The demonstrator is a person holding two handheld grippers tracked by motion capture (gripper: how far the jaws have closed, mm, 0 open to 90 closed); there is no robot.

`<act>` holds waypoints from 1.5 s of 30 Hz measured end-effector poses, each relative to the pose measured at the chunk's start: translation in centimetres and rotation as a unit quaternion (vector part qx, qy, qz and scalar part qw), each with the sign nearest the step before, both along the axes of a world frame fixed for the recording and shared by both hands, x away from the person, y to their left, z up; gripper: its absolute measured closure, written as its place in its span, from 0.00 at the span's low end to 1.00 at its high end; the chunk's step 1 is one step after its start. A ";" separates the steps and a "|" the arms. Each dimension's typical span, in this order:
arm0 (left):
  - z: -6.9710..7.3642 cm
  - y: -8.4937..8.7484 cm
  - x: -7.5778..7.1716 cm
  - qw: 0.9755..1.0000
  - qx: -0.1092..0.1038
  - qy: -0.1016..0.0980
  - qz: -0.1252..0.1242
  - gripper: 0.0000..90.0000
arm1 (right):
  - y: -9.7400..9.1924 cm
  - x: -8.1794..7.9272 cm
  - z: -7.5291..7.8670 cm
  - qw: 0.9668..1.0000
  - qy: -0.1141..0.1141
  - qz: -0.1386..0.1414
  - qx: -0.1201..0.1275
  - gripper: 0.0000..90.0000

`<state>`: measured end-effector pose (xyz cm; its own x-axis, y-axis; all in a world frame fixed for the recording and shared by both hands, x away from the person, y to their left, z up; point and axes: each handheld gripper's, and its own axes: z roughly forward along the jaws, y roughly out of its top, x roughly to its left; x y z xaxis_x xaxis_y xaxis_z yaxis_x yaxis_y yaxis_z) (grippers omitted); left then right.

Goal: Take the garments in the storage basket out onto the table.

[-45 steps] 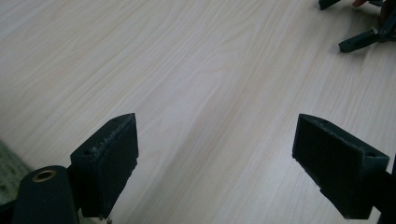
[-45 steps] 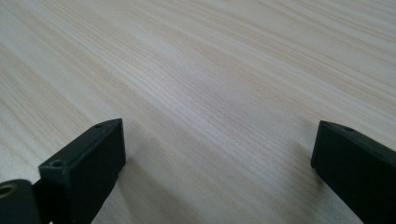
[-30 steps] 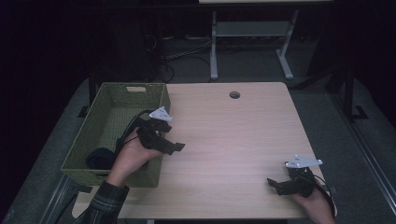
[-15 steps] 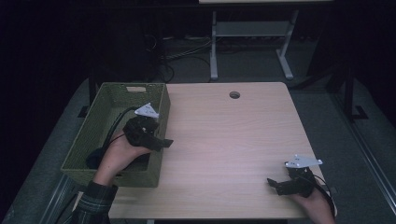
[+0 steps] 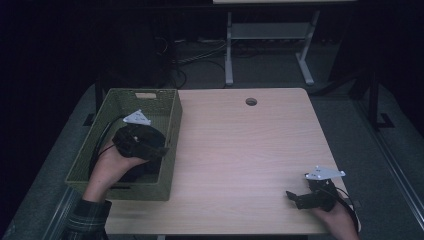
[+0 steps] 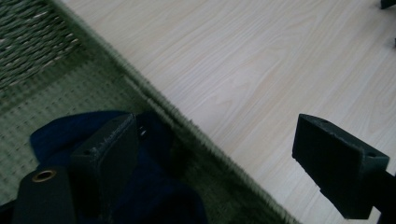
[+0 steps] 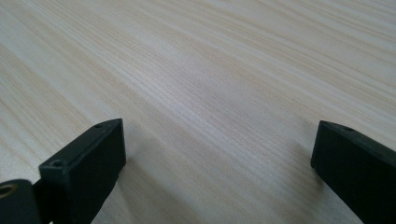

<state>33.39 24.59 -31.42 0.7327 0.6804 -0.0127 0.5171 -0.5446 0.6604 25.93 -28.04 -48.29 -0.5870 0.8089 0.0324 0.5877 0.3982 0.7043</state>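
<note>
A green woven basket (image 5: 172, 125) stands on the left side of the wooden table (image 5: 240, 150). Dark blue cloth (image 6: 149, 196) lies crumpled on the basket's floor, near its right wall (image 6: 187, 135). My left gripper (image 5: 160, 150) hovers over the basket's right wall, open, one jaw above the cloth and the other above the tabletop, nothing held. In its own view the left gripper (image 6: 224, 158) straddles that wall. My right gripper (image 5: 295, 197) rests near the table's front right corner, open and empty; its own view has the right gripper (image 7: 217, 163) over bare wood.
A round cable hole (image 5: 251, 101) sits near the table's far edge. Beyond the table stand a white metal frame (image 5: 270, 35) and loose cables (image 5: 200, 55) on the dark floor. A grey mat (image 5: 370, 145) flanks the table on the right.
My left gripper has drawn back leftward from over the table to above the basket's right side. The right gripper has stayed put.
</note>
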 end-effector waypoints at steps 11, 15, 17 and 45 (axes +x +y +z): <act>0.1 2.7 -0.6 0.999 0.014 -0.005 0.036 0.16 | 0.0 0.0 0.0 1.000 -0.003 0.000 -0.001 0.03; -0.3 3.6 -0.8 0.999 0.021 0.004 0.048 0.16 | 0.0 0.0 0.0 1.000 -0.001 0.000 -0.001 0.03; -0.5 3.8 -0.8 0.998 0.025 0.007 0.051 0.16 | 0.0 0.0 0.0 1.000 -0.001 0.000 0.000 0.03; -5.1 3.6 0.6 0.990 0.099 0.080 0.068 0.15 | 0.0 0.0 0.0 1.000 -0.002 -0.001 -0.001 0.03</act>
